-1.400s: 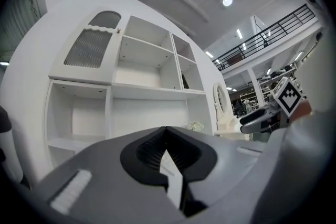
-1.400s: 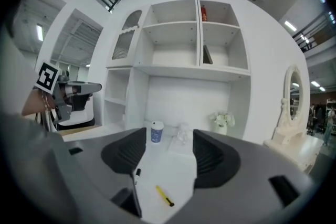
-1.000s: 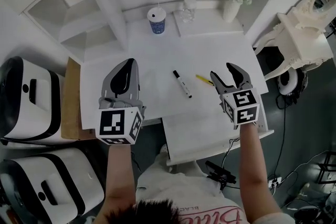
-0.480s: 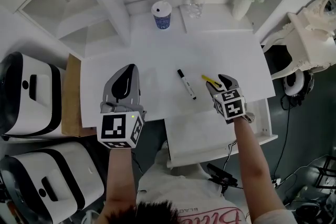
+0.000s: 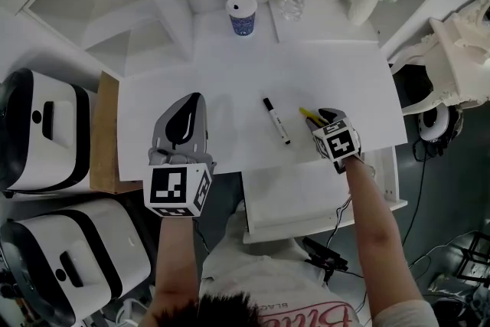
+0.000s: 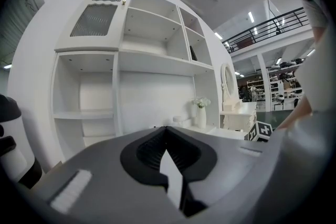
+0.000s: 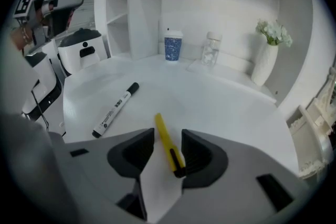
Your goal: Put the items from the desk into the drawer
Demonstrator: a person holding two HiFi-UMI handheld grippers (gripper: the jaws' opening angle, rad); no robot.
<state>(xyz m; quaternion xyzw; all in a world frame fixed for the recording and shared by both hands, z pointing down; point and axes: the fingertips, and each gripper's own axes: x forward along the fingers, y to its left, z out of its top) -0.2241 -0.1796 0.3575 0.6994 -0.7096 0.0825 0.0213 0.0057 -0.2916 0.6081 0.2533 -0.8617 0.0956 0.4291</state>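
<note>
The yellow pen point(image 7: 163, 131) lay on the desk point(image 5: 230, 88) between the right gripper's point(image 7: 168, 140) jaws, which had just been closing but were not yet pinching it. The black marker point(image 7: 114, 109) lay at its 9 o'clock. The open drawer point(image 5: 306, 195) seemed empty, so at least 2 items were left. The left gripper point(image 6: 167, 131) was pressed together, holding nothing.

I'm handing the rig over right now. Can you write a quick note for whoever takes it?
Left gripper: shut, empty, over the desk's left front.
Right gripper: jaws have just been closing; they stand apart around the yellow pen on the desk, not yet pinching it.
Black marker: on the desk, left of the pen.
Drawer: open, neither item in it.
Left to do: grip the pen, put it in the drawer, then the marker.
</note>
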